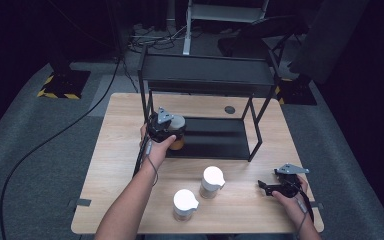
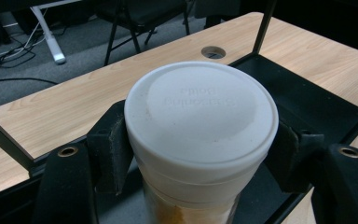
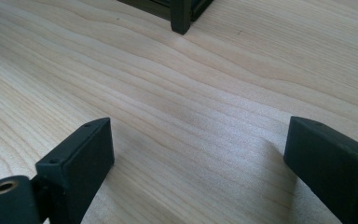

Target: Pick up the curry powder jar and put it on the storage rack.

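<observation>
Two jars (image 1: 185, 204) with white lids nearest the table's (image 1: 120, 150) front edge — upright, just apart, untouched.

Left gripper (image 1: 166, 131): jaws closed on a third jar (image 2: 200, 135), pads (image 2: 109, 144) pressed to opposite sides just under its lid (image 2: 200, 112). Held upright at the left front corner of the black rack (image 1: 205, 80), over the lower shelf (image 2: 303, 100); cannot tell whether base is resting or clear of it.

Handling, judged: clear stiff wall, amber contents inside, moderate weight. Smooth sides likely slippery; lid rim above the pads acts as a stop against sliding down. Grip below the lid sound — higher risks popping the lid off, lower risks tipping.

Right gripper (image 1: 272, 187): jaws spread wide, nothing between them, low over bare wood near the right front edge, well apart from the jars. Rack leg (image 3: 181, 16) ahead.
</observation>
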### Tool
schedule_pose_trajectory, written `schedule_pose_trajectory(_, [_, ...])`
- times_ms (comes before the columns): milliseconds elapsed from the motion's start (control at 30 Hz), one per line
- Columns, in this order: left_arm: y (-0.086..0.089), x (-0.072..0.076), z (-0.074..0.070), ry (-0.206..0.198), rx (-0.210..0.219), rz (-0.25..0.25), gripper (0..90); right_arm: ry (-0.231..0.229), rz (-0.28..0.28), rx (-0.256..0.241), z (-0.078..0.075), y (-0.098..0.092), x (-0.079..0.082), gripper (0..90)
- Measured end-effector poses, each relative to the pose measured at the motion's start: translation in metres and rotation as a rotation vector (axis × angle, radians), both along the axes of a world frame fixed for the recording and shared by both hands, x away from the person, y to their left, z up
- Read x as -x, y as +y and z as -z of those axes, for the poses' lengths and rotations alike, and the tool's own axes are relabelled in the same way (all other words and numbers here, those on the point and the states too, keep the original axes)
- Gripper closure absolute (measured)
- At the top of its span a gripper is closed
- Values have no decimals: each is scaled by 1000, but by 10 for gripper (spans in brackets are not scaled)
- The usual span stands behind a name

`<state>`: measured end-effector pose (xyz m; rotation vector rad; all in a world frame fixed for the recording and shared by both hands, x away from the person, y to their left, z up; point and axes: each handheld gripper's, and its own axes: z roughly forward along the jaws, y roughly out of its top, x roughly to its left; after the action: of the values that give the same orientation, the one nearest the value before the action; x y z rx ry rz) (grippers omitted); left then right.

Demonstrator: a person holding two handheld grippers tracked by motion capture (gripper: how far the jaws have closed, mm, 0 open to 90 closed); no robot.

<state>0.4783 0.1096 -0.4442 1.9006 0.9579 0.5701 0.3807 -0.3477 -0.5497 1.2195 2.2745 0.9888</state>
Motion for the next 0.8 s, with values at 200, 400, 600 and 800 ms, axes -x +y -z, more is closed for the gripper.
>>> schedule_pose_trajectory(200, [-1, -2, 2, 9, 4, -4, 330, 0, 0, 0, 0, 0, 0, 82])
schedule_pose_trajectory(400, [-1, -4, 5, 25, -2, -8, 330, 0, 0, 0, 0, 0, 0, 82])
schedule_pose_trajectory(600, [0, -4, 7, 29, 0, -10, 330, 0, 0, 0, 0, 0, 0, 83])
schedule_pose_trajectory(800, [6, -3, 10, 31, 31, -10, 328, 0, 0, 1, 0, 0, 0, 82])
